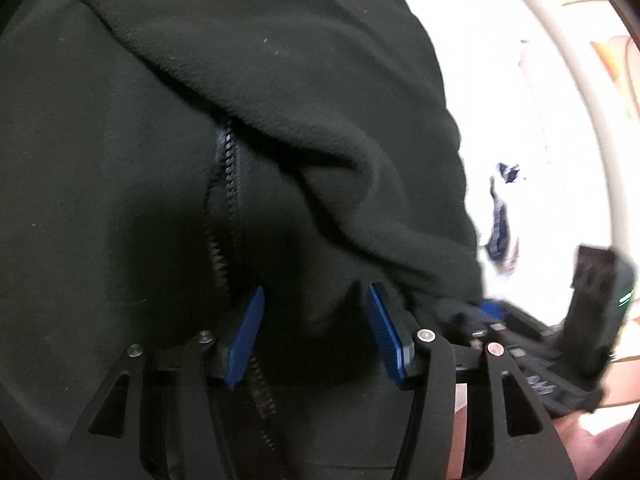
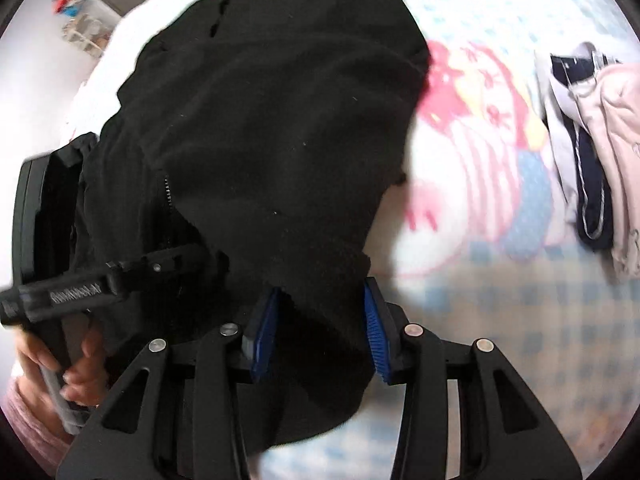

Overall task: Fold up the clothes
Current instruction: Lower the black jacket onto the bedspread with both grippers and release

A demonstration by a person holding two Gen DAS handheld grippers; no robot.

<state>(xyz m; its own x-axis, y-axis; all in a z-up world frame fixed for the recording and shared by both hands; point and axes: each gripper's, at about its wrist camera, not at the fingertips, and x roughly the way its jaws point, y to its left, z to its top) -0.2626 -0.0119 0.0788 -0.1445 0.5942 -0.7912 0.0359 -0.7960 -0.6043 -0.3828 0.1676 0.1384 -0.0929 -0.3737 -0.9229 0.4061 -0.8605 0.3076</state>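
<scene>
Right wrist view: black fleece jacket (image 2: 260, 128), zipper (image 2: 168, 192) showing, lies rumpled.

a bedsheet (image 2: 500, 300) with pale blue checks and a red-and-pink cartoon print is lying under bright light; a white wall (image 2: 36, 80) is showing beyond it.

matt black fleece jacket (image 1: 280, 80) with plastic zipper (image 1: 224, 184); ribbed blue pads (image 1: 386, 330)

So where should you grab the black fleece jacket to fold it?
Probably by the loose folded edge of the black fleece jacket, coming from above beside the zipper. That edge stands up thin from the bed; the flat middle offers nothing to pinch.
</scene>
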